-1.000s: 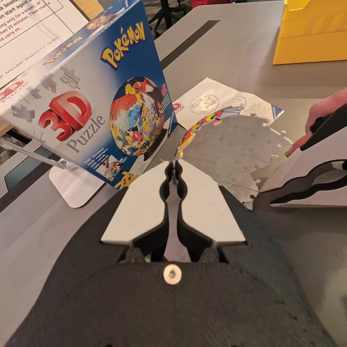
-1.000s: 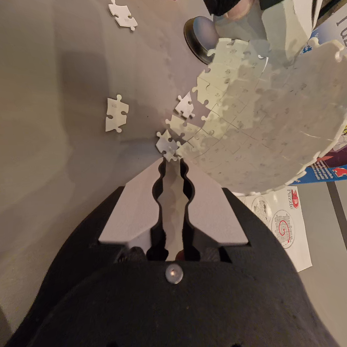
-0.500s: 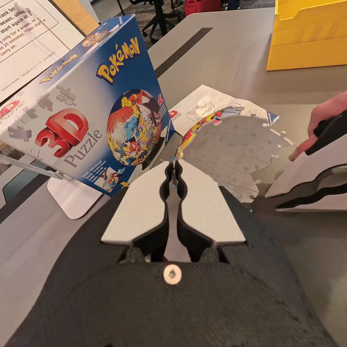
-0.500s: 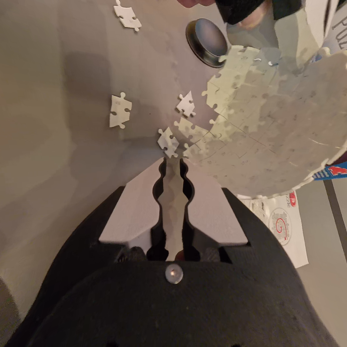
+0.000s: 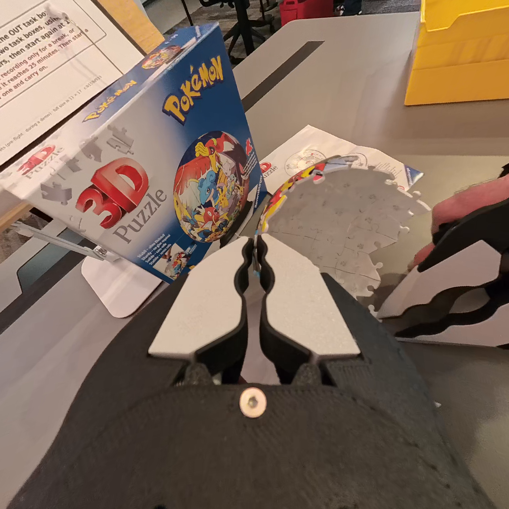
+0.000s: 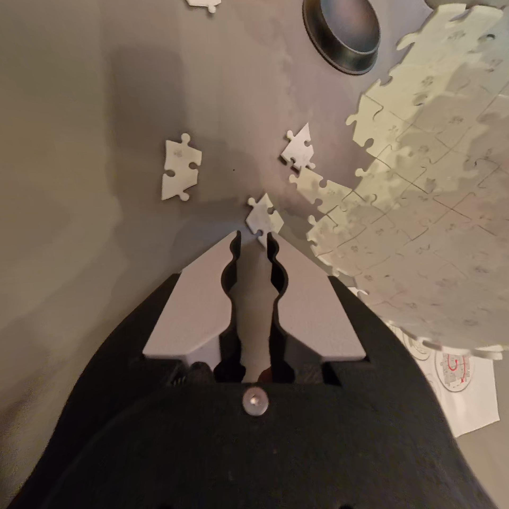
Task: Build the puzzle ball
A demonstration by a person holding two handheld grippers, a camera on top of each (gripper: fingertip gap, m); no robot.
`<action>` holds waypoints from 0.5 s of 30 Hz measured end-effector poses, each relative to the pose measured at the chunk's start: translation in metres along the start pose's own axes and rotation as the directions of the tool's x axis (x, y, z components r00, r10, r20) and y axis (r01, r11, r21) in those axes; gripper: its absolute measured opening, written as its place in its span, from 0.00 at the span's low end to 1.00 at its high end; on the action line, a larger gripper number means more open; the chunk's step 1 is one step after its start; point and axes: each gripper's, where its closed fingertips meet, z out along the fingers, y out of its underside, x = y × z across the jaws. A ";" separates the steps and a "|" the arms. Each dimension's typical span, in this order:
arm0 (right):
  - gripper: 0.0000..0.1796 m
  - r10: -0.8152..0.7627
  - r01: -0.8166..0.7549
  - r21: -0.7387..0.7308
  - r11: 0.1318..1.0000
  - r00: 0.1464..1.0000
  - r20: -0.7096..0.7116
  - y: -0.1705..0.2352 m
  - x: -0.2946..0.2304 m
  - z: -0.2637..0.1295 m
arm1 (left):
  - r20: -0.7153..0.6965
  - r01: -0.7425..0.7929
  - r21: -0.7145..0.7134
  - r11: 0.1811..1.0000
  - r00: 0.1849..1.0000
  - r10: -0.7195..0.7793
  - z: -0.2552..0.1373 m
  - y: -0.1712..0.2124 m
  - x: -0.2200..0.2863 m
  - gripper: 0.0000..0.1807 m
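Observation:
The half-built puzzle ball shell (image 5: 338,220) shows its white inside and coloured rim. My left gripper (image 5: 256,242) is shut on its near rim and holds it off the table. It fills the right of the right wrist view (image 6: 429,198). My right gripper (image 6: 253,238) is empty, its jaws a narrow gap apart, pointing down at the table. A loose white piece (image 6: 264,217) lies just in front of its tips, one corner reaching between them. Two more loose pieces (image 6: 180,168) (image 6: 299,148) lie beyond. The right gripper also shows in the left wrist view (image 5: 407,322), beside the shell.
The blue puzzle box (image 5: 154,170) stands left of the shell on a white stand. A folded leaflet (image 5: 311,148) lies behind the shell. A yellow bin (image 5: 462,55) sits at the far right. A round black ball stand (image 6: 341,35) rests on the grey table. My hands' fingertips stand some 15 cm from each other.
My right gripper has moved closer to the loose pieces on the table. The shell, still held by my left gripper, has shifted to the right in the right wrist view.

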 end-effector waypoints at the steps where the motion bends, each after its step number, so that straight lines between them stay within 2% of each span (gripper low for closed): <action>1: 0.10 0.001 -0.001 -0.002 1.000 1.000 -0.006 0.000 0.002 0.001 | 0.003 0.000 0.001 1.000 1.000 0.000 -0.001 0.000 -0.001 0.01; 5: 0.12 0.032 -0.031 0.031 0.999 0.999 -0.023 -0.009 0.007 -0.007 | 0.013 0.007 0.000 1.000 1.000 -0.007 -0.002 0.001 -0.008 0.01; 8: 0.11 0.125 -0.128 0.050 0.990 0.990 0.058 -0.014 0.000 -0.010 | 0.013 0.018 0.000 1.000 1.000 -0.018 -0.003 0.004 -0.012 0.01; 10: 0.07 0.126 -0.128 0.061 0.990 0.991 0.035 -0.014 0.003 -0.006 | 0.019 0.027 0.000 1.000 0.999 -0.027 -0.001 0.005 -0.015 0.01; 13: 0.08 0.111 -0.110 0.076 0.991 0.994 -0.004 -0.019 0.003 0.002 | 0.023 0.035 0.005 0.999 0.999 -0.035 -0.001 0.005 -0.018 0.01; 15: 0.08 0.117 -0.118 0.080 0.990 0.993 0.019 -0.024 -0.002 0.007 | 0.024 0.040 0.005 0.999 0.999 -0.040 -0.001 0.006 -0.020 0.01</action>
